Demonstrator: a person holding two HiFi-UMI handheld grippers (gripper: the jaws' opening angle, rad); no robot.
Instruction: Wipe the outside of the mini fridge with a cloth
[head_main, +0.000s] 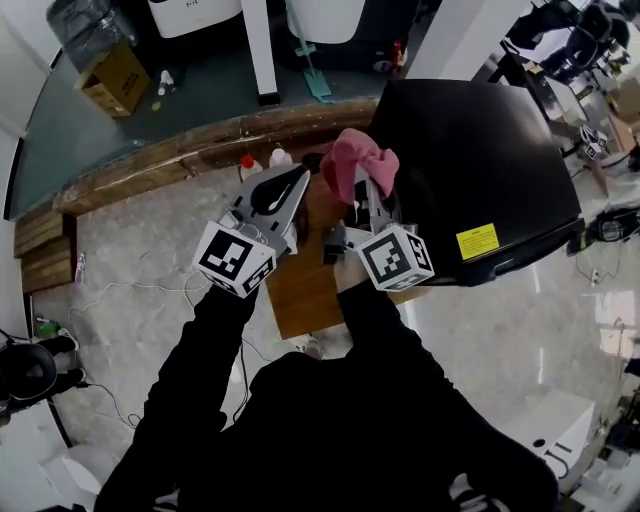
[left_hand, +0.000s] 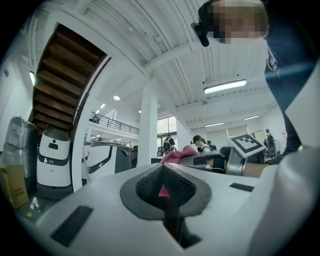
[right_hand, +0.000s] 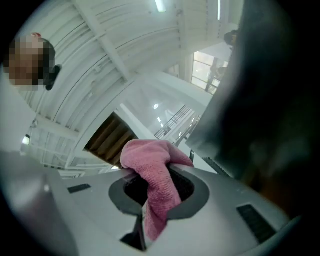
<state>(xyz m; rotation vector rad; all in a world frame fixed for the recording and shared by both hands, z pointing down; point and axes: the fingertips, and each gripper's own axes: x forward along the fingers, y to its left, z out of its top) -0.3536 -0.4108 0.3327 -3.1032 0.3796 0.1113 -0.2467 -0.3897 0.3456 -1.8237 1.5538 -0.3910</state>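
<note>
The cloth (head_main: 358, 160) is pink, the mini fridge (head_main: 480, 150) black with a yellow sticker (head_main: 477, 241), the table (head_main: 300, 292) brown.

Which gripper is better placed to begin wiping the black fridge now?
The right gripper: its jaws hold the pink cloth close to the fridge. The left gripper is shut and empty.

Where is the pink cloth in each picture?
Head view: the pink terry cloth is top middle, in the right gripper's jaws, beside the black mini fridge.
Left gripper view: small, centre, beyond the left gripper's shut jaws.
Right gripper view: centre, clamped in the jaws.
Shared landmark: the fridge, right side of head and right gripper views.
</note>
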